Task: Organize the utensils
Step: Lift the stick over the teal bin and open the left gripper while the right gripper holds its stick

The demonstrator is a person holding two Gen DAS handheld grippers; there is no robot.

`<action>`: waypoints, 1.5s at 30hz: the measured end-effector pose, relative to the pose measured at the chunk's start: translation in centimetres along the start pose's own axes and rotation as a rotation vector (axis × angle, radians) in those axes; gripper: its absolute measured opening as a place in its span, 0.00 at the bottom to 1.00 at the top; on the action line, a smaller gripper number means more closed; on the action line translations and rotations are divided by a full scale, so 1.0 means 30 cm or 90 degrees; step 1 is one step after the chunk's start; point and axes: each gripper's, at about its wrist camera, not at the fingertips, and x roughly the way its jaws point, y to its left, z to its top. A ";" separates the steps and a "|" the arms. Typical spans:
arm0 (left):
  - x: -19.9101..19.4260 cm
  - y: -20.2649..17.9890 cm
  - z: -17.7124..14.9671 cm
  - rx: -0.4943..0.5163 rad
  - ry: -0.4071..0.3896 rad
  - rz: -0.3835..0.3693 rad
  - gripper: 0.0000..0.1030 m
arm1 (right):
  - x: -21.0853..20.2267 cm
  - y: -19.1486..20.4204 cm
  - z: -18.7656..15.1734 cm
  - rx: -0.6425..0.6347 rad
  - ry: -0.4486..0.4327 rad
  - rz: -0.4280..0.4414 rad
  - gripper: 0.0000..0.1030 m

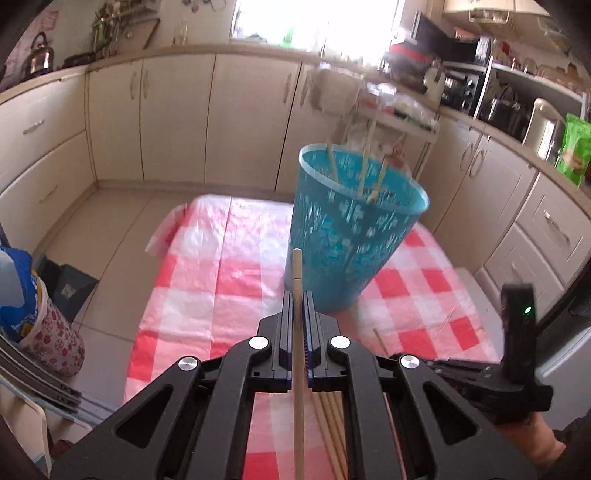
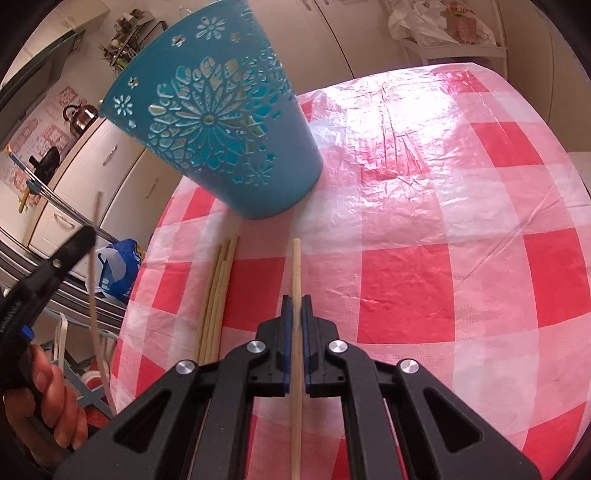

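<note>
Near the table's (image 2: 424, 229) left edge, my left gripper (image 1: 297, 299) and right gripper (image 2: 296, 302) each pinch a chopstick beside the blue basket (image 2: 221, 122).

Ahead of me, cream base cabinets (image 1: 177, 122) wrap the kitchen under a countertop (image 1: 122, 59). A bright window (image 1: 314, 18) sits top centre. Beige floor tiles (image 1: 110, 229) fill centre left; a kettle (image 1: 38, 55) stands upper left.

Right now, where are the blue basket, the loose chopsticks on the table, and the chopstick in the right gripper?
blue basket (image 2: 221, 122), right wrist view, patterned side wall.
loose chopsticks (image 2: 218, 291), right wrist view, mid-length of bundle.
chopstick in right gripper (image 2: 296, 266), right wrist view, shaft ahead of the fingers.
</note>
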 end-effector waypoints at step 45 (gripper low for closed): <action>0.241 -0.136 0.401 -0.002 -0.297 0.032 0.05 | -0.089 -0.047 0.050 0.052 -0.067 0.036 0.06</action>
